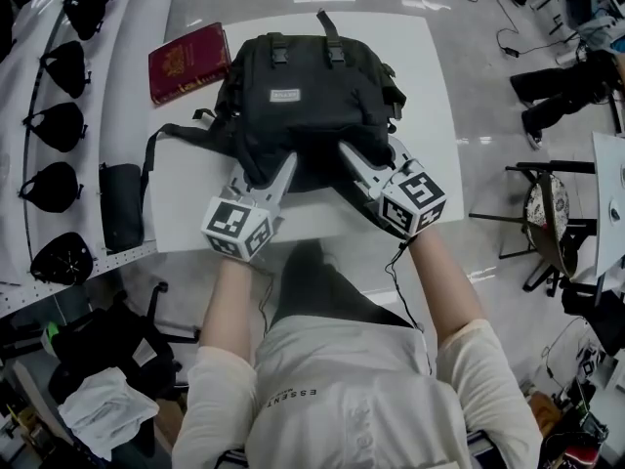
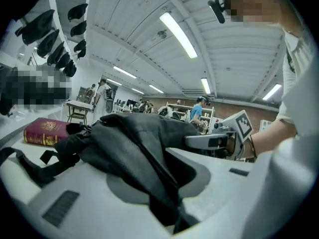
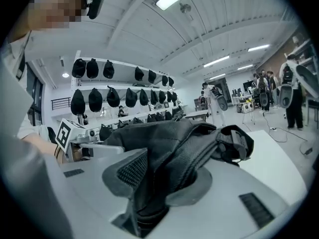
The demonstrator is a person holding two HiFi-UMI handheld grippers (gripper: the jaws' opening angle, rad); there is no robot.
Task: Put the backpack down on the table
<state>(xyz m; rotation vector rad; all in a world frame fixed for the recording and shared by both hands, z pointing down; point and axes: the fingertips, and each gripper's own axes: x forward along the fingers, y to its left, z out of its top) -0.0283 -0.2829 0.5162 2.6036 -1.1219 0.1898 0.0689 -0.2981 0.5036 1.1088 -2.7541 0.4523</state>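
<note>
A black backpack (image 1: 308,96) lies front-up on the white table (image 1: 195,208), top handle at the far side, with a strap trailing off to the left. My left gripper (image 1: 283,172) reaches into its near left edge, and black fabric (image 2: 129,143) is bunched and pinched between the jaws (image 2: 169,183). My right gripper (image 1: 350,154) is at the near right edge, where a padded mesh strap (image 3: 174,143) is wedged deep between its jaws (image 3: 149,183). Each gripper shows in the other's view, the right gripper (image 2: 219,139) and the left gripper (image 3: 82,136).
A red book (image 1: 187,62) lies at the table's far left corner, beside the backpack. A black pouch (image 1: 121,206) sits off the left edge. Several black caps (image 1: 54,125) hang on the wall rack at left. Chairs and cables stand on the floor at right.
</note>
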